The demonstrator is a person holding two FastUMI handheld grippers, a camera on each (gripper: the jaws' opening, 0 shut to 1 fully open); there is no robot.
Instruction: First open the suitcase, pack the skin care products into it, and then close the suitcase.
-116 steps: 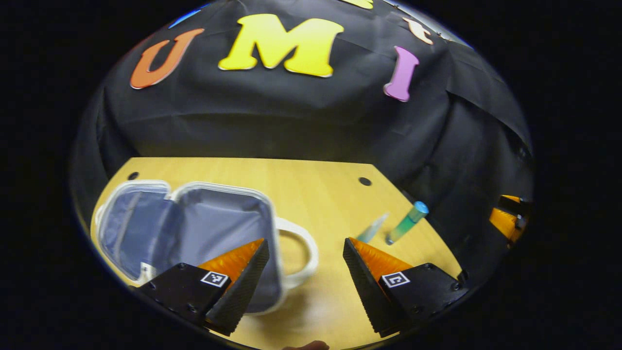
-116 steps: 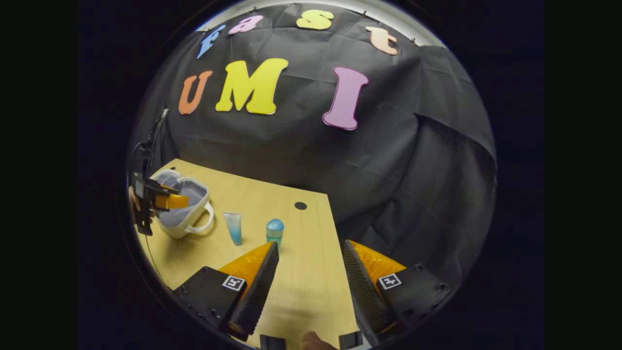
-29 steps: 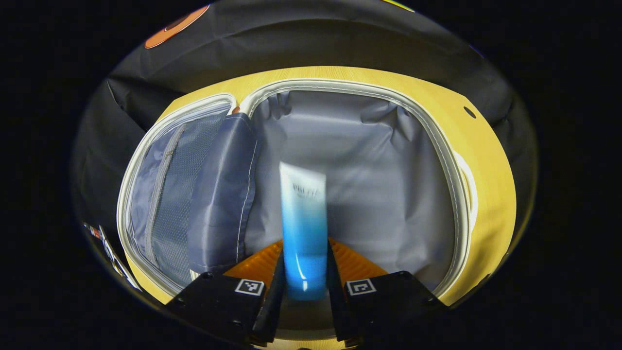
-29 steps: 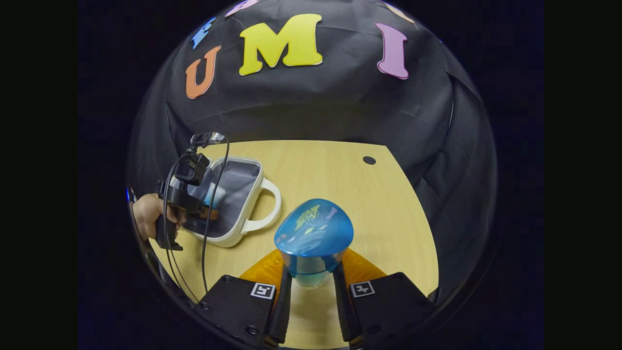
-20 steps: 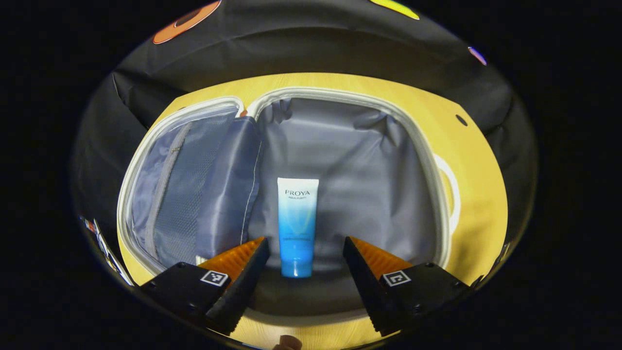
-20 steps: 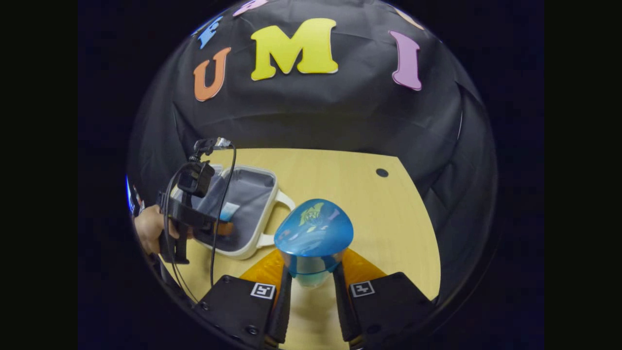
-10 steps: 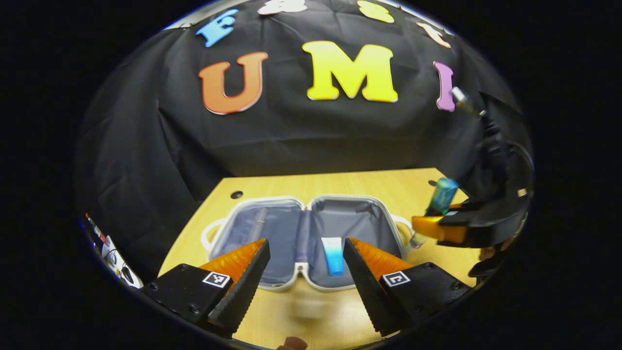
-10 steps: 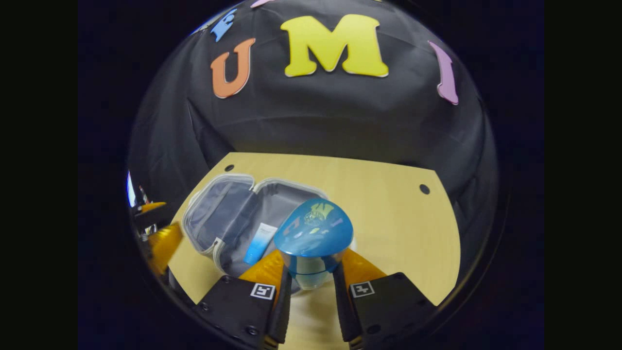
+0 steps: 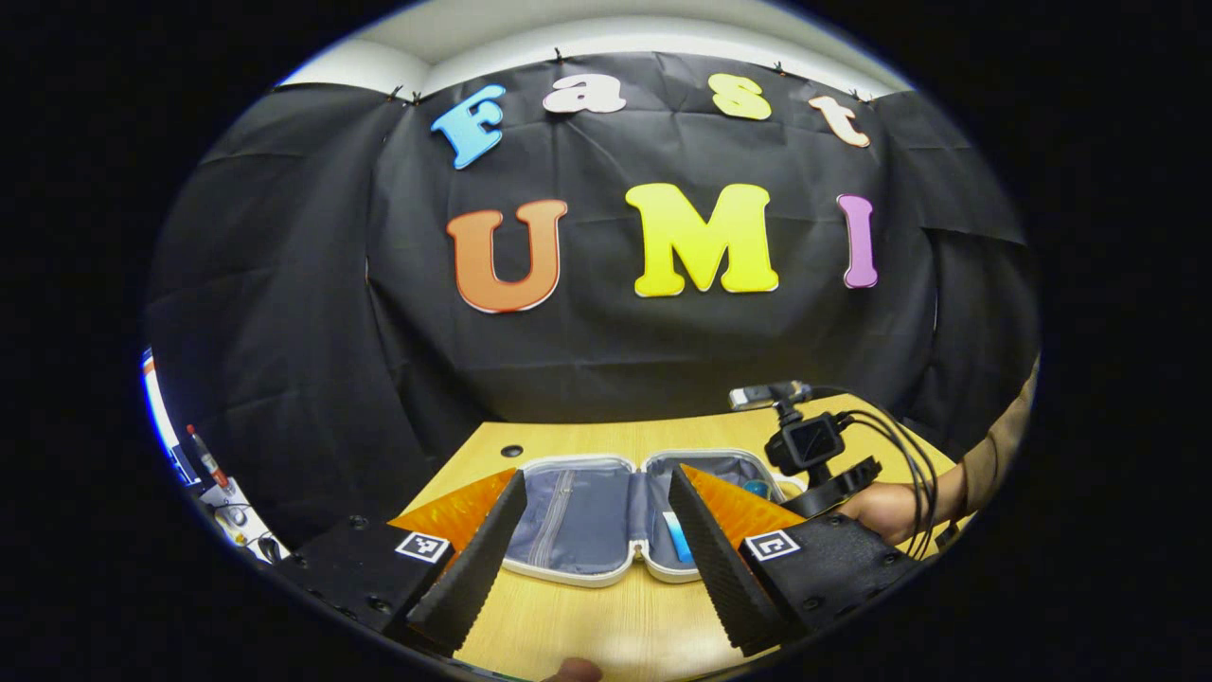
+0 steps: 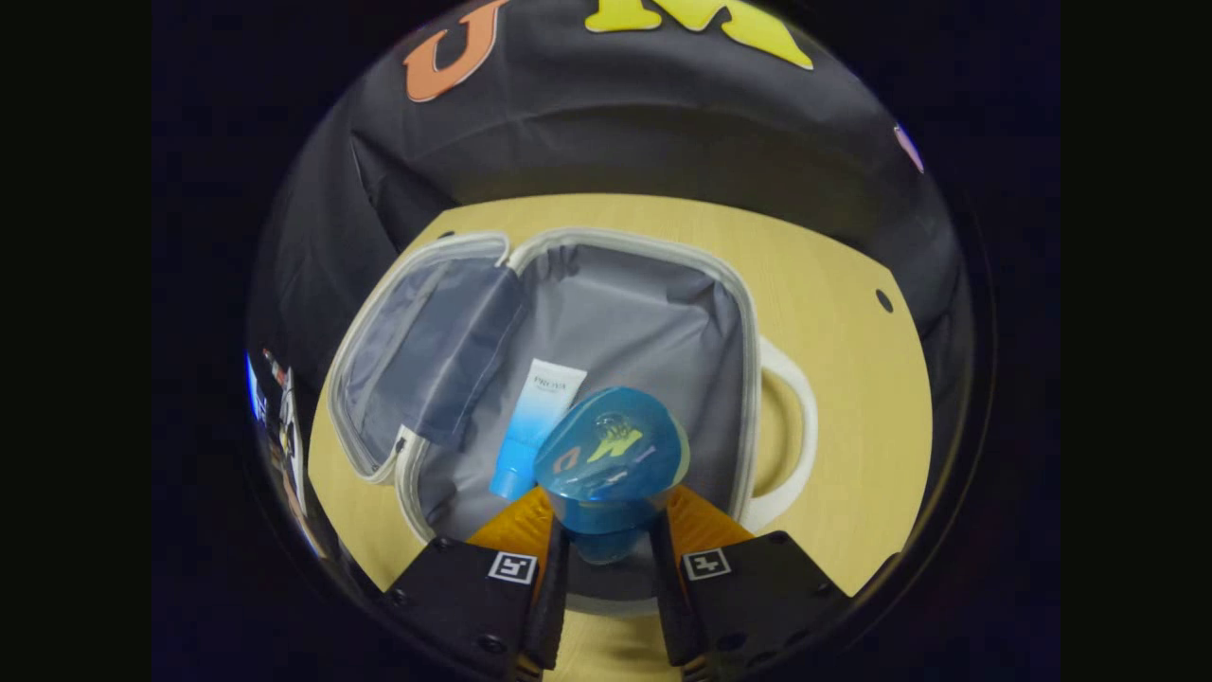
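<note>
The suitcase (image 10: 568, 332) was seen lying open on the tabletop (image 10: 852, 379), its two halves spread flat and its handle toward the right edge. A tube (image 10: 535, 426) was found already laid inside the right half, with its long axis running from near edge to far edge. The right gripper (image 10: 606, 559) was closed on a blue-capped bottle (image 10: 611, 459), held directly above that same half, just right of the tube, with the bottle's long axis pointing along the fingers toward the lining. The release was judged to depend on the bottle being lowered beside the tube, not onto it. The left gripper (image 9: 592, 540) was held wide open and empty, back from the near edge of the suitcase (image 9: 606, 516).
</note>
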